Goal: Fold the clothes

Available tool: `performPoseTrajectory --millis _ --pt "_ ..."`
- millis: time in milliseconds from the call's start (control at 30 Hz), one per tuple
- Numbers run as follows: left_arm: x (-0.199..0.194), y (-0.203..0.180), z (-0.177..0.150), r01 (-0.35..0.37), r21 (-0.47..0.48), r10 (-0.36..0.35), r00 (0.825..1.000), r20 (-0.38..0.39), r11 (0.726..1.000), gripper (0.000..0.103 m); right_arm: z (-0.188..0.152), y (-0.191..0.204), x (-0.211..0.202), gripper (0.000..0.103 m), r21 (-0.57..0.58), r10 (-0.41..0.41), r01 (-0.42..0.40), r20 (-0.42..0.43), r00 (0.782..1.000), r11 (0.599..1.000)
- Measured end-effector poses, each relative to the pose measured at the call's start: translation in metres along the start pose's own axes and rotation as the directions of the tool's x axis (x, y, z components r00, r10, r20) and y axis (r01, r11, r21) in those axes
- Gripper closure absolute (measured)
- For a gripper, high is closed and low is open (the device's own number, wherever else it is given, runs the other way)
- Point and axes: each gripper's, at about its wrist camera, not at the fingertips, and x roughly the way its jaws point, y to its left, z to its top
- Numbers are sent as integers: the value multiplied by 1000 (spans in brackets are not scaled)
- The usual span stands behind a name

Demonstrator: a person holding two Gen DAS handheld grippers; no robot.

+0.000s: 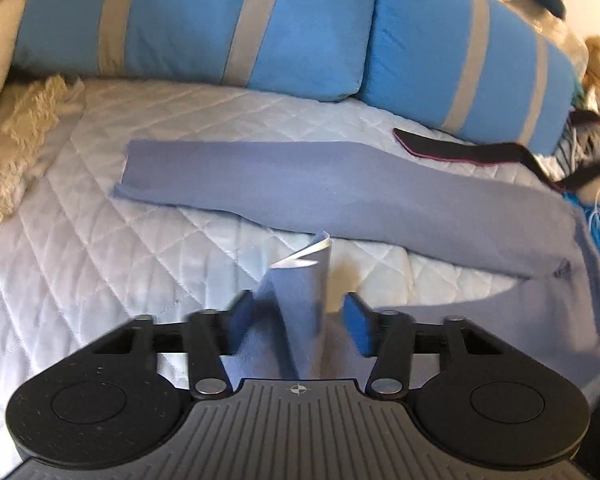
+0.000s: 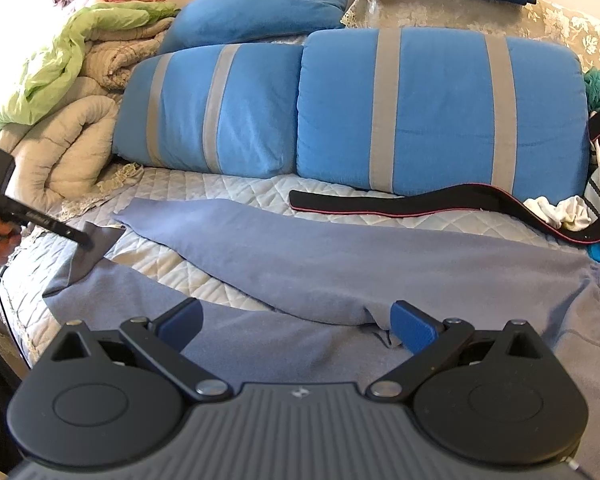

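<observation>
A blue-grey garment (image 1: 300,184) lies spread on the white quilted bed (image 1: 100,240), one long sleeve or leg stretched across. My left gripper (image 1: 296,316) has its fingers apart, with a raised fold of the garment (image 1: 304,280) standing between them; the pads do not press it. In the right wrist view the left gripper (image 2: 88,240) sits at a lifted corner of the garment (image 2: 340,264) at far left. My right gripper (image 2: 296,320) is open and empty, low over the garment's near part.
Two blue pillows with grey stripes (image 2: 440,108) line the back of the bed. A black strap with a pink edge (image 2: 420,204) lies in front of them. Rolled beige and green blankets (image 2: 68,120) are piled at the left. Assorted items clutter the right edge (image 1: 592,168).
</observation>
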Motion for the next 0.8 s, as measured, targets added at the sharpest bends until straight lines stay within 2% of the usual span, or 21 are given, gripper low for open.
performPoseTrajectory --millis 67,233,267,367,467,600,700,800 --pt "-4 -7 0 40 35 -40 999 2 999 92 0 -1 0 0 3 -5 5 -2 1000 1000" --pt "-15 -43 -1 69 227 -73 997 9 972 94 0 -2 1 0 10 -9 9 -8 1000 1000" --pt "-17 -49 -2 71 259 -77 997 12 963 99 0 -2 1 0 10 -9 9 -8 1000 1000" --pt "-26 -53 -7 30 286 -47 997 54 958 100 0 -2 1 0 10 -5 5 -8 1000 1000" --pt "-46 -36 -7 -46 244 9 989 149 969 100 0 -2 -1 0 4 -1 1 -5 1000 1000" --pt "-79 5 -14 -158 136 123 964 236 978 100 -2 -5 -2 0 9 -3 3 -8 1000 1000" --pt "-97 36 -24 -272 53 252 937 240 961 100 -2 -8 -3 0 29 0 1 -8 1000 1000" --pt "-105 61 -40 -335 -13 331 922 202 942 100 -1 -8 -1 0 44 0 1 -13 1000 999"
